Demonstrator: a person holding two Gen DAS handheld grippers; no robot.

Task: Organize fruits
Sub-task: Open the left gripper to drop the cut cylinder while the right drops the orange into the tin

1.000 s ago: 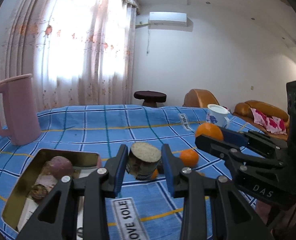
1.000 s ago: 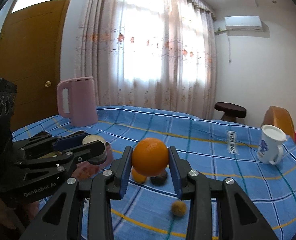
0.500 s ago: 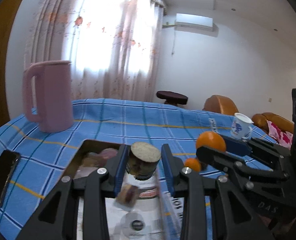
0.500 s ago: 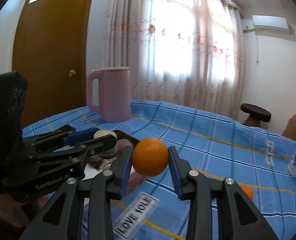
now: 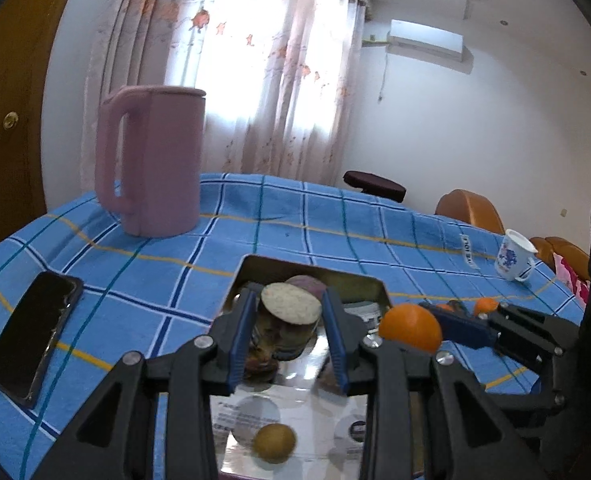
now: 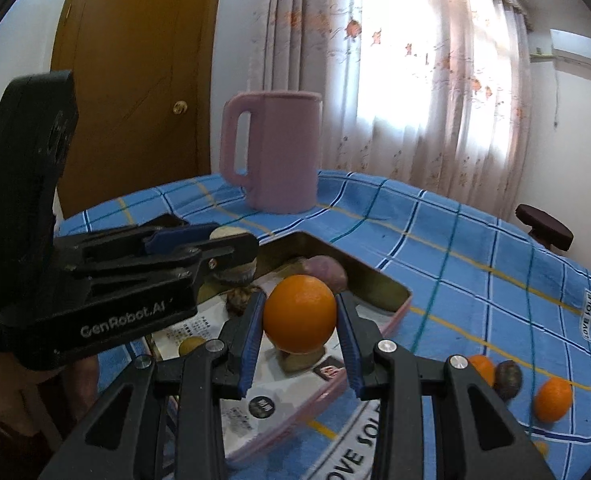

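My left gripper (image 5: 289,320) is shut on a brown cut fruit with a pale flat top (image 5: 291,304), held over the metal tray (image 5: 315,276). My right gripper (image 6: 299,320) is shut on an orange (image 6: 299,314), held above the tray's near right side (image 6: 399,292). The tray holds a purple fruit (image 6: 323,270), a small yellow-brown fruit (image 5: 274,442) and other pieces on printed paper. On the cloth lie two small oranges (image 6: 553,398) and a dark fruit (image 6: 507,378). The left gripper also shows in the right wrist view (image 6: 231,248), the orange in the left wrist view (image 5: 410,326).
A pink jug (image 5: 155,160) stands at the back of the blue checked cloth (image 5: 295,216). A black phone (image 5: 35,332) lies at the left. A white mug (image 5: 513,254) stands at the far right. A dark stool (image 5: 373,186) and orange seats stand beyond the table.
Both grippers have moved left and forward over the tray, carrying the cut fruit and the orange. The jug and phone have come closer into view.
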